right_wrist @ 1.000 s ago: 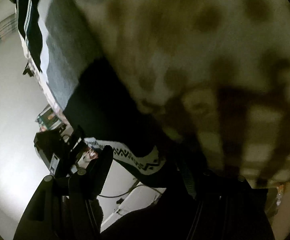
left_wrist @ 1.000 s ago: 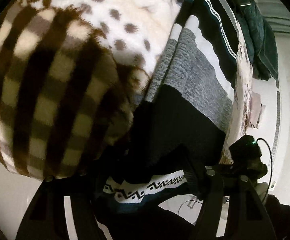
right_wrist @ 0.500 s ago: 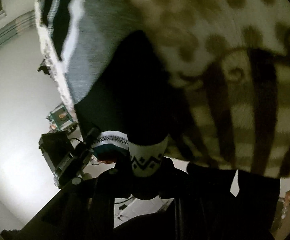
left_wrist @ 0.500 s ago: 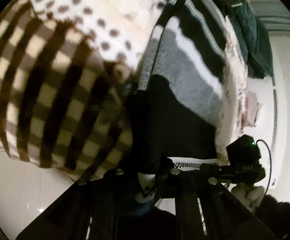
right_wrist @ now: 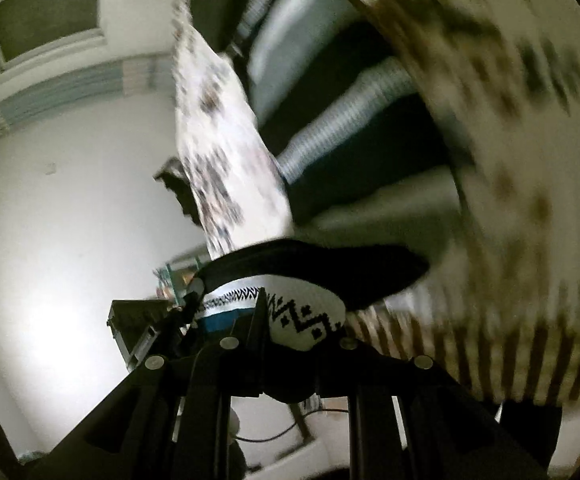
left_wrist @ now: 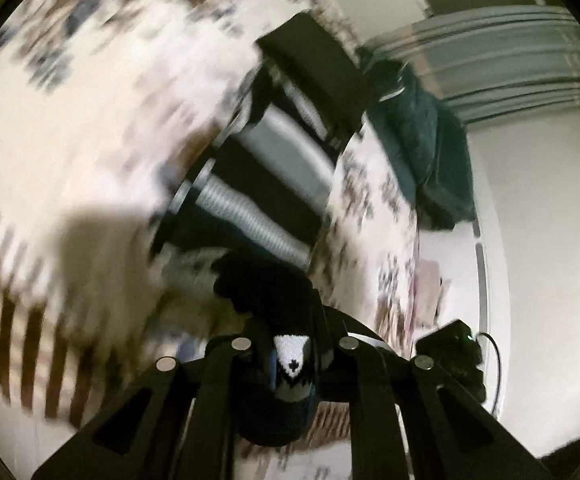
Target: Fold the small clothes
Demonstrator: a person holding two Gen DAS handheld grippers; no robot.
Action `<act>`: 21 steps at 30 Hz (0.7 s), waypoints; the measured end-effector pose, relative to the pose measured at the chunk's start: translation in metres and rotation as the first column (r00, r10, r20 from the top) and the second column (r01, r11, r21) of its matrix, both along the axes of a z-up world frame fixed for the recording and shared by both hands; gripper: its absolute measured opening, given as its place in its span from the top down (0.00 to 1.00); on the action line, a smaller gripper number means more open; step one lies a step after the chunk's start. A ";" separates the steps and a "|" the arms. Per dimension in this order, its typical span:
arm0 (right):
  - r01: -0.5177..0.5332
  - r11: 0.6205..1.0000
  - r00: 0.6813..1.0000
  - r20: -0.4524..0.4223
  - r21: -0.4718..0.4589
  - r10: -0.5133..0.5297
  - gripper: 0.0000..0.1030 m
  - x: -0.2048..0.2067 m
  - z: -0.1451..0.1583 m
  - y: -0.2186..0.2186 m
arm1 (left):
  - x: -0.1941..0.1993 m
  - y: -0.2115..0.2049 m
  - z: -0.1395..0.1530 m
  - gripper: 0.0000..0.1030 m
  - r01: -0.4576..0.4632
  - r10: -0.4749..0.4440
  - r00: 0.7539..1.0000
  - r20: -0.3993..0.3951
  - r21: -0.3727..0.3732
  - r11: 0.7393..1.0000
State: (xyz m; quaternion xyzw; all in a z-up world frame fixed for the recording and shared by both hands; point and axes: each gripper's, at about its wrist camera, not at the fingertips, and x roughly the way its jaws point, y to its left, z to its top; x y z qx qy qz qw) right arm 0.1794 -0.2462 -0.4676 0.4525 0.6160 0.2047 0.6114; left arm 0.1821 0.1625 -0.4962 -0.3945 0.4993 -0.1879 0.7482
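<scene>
A knitted garment (left_wrist: 250, 208) in black, grey and white bands lies lengthwise on the bed. Its near hem, white with a black zigzag pattern and a blue edge, is lifted off the bed. My left gripper (left_wrist: 291, 364) is shut on one part of that hem, which bunches between the fingers. My right gripper (right_wrist: 301, 328) is shut on another part of the patterned hem (right_wrist: 305, 316), and the black band (right_wrist: 313, 268) arches just above it. In the right wrist view the left gripper (right_wrist: 146, 332) shows at the left, holding the same hem.
A fleece blanket (left_wrist: 70, 160) with brown dots and checks lies beside the garment. A floral sheet (left_wrist: 373, 216) covers the bed edge. Dark green clothing (left_wrist: 421, 140) is heaped at the far end. A pale wall (right_wrist: 70, 200) and floor surround the bed.
Both grippers went from open around the hem to shut on it. Both then rose, lifting the hem off the bed, and the views now look farther along the garment.
</scene>
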 end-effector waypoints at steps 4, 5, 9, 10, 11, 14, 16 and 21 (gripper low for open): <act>0.060 0.998 0.995 0.080 -0.036 -0.057 0.84 0.071 0.012 -0.010 | 0.070 -0.010 0.002 0.91 -0.030 0.031 0.997 0.071 -0.016 0.999; 0.068 0.996 0.993 0.101 -0.049 -0.063 0.84 0.094 0.014 -0.012 | 0.093 -0.012 0.000 0.91 -0.040 0.041 0.996 0.082 -0.020 0.999; 0.112 0.988 0.984 0.147 -0.103 -0.096 0.84 0.166 0.007 -0.014 | 0.164 -0.018 -0.009 0.91 -0.038 0.039 0.995 0.087 -0.013 0.999; 0.124 0.986 0.983 0.149 -0.115 -0.107 0.84 0.184 0.005 -0.015 | 0.180 -0.020 -0.011 0.91 -0.032 0.032 0.996 0.088 -0.004 0.999; 0.133 0.984 0.982 0.147 -0.116 -0.116 0.84 0.202 0.000 -0.016 | 0.198 -0.022 -0.015 0.91 -0.026 0.026 0.996 0.087 0.005 1.000; 0.140 0.979 0.985 0.119 -0.147 -0.123 0.84 0.256 -0.022 -0.013 | 0.246 -0.022 -0.033 0.89 -0.026 0.026 0.999 0.047 0.010 1.000; 0.137 0.981 0.989 0.075 -0.137 -0.127 0.81 0.290 -0.040 -0.014 | 0.271 -0.018 -0.047 0.87 -0.039 0.039 0.999 0.003 0.016 0.999; 0.166 0.979 0.986 0.035 -0.117 -0.163 0.66 0.343 -0.058 -0.016 | 0.311 -0.018 -0.083 0.66 -0.035 0.035 0.998 -0.057 0.013 0.999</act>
